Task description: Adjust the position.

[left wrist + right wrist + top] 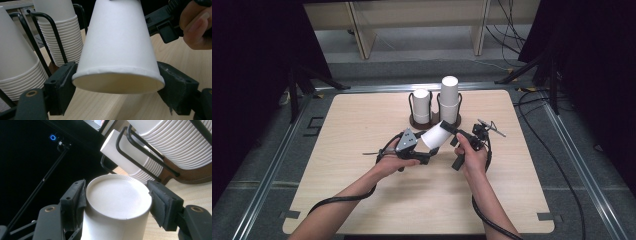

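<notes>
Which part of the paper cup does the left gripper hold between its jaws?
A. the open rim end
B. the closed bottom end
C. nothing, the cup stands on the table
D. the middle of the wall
A: in the left gripper view, the left gripper has its pads on either side of the open rim of the paper cup.

White paper cup (437, 136) tilted above the table; rim end lower, base end higher.

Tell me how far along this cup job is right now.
Done: one paper cup is clear of the two stacks in the rack and off the table. In hand: the left gripper clamps its rim end, the right gripper its base end. Left: probably setting it down; no loose cup stands on the table yet.
</notes>
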Demonstrator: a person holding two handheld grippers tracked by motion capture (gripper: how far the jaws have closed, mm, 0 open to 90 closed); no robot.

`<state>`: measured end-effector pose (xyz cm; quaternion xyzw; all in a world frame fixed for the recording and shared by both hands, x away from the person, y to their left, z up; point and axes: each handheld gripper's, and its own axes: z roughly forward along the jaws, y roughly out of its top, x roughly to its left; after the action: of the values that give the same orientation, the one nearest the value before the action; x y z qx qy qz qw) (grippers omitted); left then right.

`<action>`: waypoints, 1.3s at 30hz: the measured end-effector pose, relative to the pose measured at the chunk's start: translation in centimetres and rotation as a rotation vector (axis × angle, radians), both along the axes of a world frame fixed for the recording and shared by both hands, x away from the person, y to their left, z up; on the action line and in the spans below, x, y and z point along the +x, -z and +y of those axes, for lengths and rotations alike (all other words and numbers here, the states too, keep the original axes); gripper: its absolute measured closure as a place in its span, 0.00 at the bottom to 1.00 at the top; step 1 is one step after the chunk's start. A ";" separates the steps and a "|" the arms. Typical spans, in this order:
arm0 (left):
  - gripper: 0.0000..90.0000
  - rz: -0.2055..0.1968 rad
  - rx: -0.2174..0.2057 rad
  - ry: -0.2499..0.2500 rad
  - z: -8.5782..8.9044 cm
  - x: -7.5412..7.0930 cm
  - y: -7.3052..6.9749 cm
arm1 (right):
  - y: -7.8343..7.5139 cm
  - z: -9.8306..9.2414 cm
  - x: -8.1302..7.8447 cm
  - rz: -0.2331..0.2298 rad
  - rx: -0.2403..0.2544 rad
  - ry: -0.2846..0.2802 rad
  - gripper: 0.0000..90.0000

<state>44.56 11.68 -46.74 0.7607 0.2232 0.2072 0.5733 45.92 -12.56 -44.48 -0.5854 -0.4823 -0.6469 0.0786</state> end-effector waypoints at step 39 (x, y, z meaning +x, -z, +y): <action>0.29 0.001 0.020 0.015 1.0 0.0 -1.0 | -0.8 -0.1 0.1 -0.093 -0.099 -0.012 0.18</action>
<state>44.56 12.66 -45.76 0.7680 0.2157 0.2048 0.5672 46.04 -12.67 -43.71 -0.5548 -0.5205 -0.6483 0.0307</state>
